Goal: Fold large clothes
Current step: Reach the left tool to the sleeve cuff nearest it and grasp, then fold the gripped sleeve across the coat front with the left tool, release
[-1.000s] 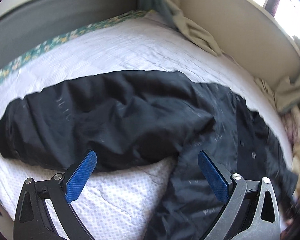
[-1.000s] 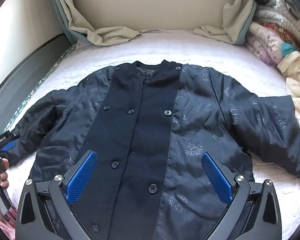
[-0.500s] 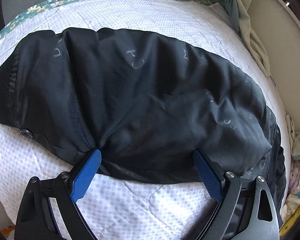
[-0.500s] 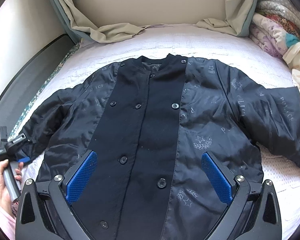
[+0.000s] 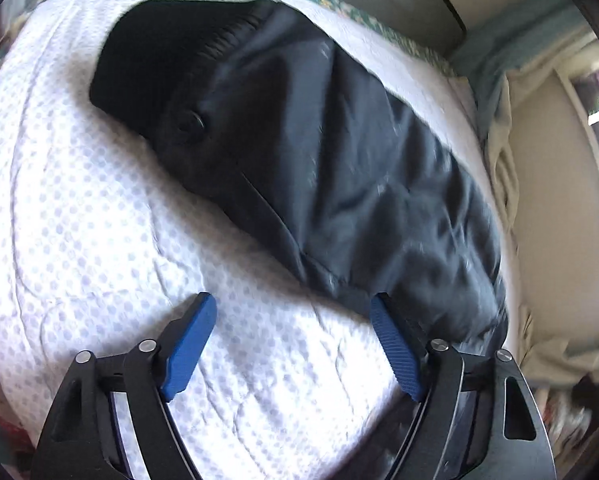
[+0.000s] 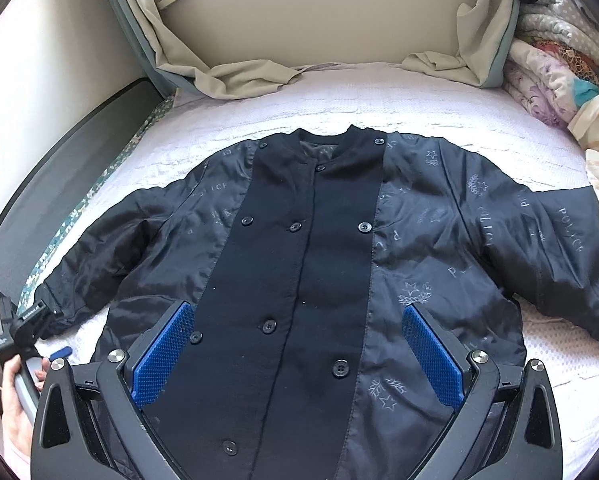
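A dark navy jacket [image 6: 323, 264] lies flat and front up on the white bedspread [image 6: 419, 108], buttoned, with both sleeves spread out. My right gripper [image 6: 297, 310] hovers open over its lower front, nothing pressed between the pads. In the left wrist view the jacket's left sleeve [image 5: 339, 168] runs diagonally, its ribbed cuff [image 5: 167, 52] at the upper left. My left gripper [image 5: 293, 300] sits low beside the sleeve's lower edge and its jaws are closing. Only bedspread [image 5: 99, 240] lies between them, and the right fingertip [image 5: 383, 312] meets the sleeve's edge.
Beige curtains [image 6: 239, 76] drape onto the bed's far end. Folded patterned quilts [image 6: 559, 80] are stacked at the right. A dark bed board [image 6: 59, 168] and a floral sheet edge [image 6: 99, 192] run along the left side. A hand [image 6: 13, 400] holds the left gripper's handle there.
The left gripper has rolled, dropped and swung along the sleeve toward the cuff, and its jaws have narrowed. The right gripper has barely moved.
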{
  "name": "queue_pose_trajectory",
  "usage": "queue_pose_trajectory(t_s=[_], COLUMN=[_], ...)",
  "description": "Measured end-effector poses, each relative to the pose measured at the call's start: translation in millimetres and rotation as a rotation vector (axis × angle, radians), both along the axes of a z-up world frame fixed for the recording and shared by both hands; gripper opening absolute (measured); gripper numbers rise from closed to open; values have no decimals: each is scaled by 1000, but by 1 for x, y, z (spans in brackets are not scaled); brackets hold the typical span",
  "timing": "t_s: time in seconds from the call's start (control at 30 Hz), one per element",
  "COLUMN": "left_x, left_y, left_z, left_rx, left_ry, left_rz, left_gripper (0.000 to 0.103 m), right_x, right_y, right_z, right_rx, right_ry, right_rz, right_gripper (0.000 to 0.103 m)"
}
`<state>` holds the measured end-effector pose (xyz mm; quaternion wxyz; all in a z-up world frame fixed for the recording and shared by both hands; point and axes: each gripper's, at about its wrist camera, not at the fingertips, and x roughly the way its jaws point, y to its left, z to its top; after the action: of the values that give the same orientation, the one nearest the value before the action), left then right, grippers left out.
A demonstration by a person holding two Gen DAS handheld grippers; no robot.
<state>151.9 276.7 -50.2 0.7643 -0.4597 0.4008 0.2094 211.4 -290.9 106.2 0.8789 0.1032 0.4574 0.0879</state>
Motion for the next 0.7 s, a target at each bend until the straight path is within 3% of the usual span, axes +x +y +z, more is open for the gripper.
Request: queue_pose_trajectory(t_s=[0.27,0.4,0.57,0.63,0.7], left_x=[-5,-5,7,6,6], left_y=[26,33,39,46,47], left_z=[-4,-7,-14,-17,-18], left_rx=[-43,-55,-96,-114,-127], left_ry=[-43,-66,-103,-113,-119], left_rz=[164,191,190,190,188], left_gripper=[81,81,59,42,32], right_x=[-2,-2,1,2,4], right_y=[-5,-9,-9,-7,-5], right_z=[0,-3,-12,-15,-19], right_rx=[8,28,59,47,38], right_ry=[2,19,55,62,70], right_rz=[-17,-21,-14,-14,-17], right_gripper=[103,103,103,103,103])
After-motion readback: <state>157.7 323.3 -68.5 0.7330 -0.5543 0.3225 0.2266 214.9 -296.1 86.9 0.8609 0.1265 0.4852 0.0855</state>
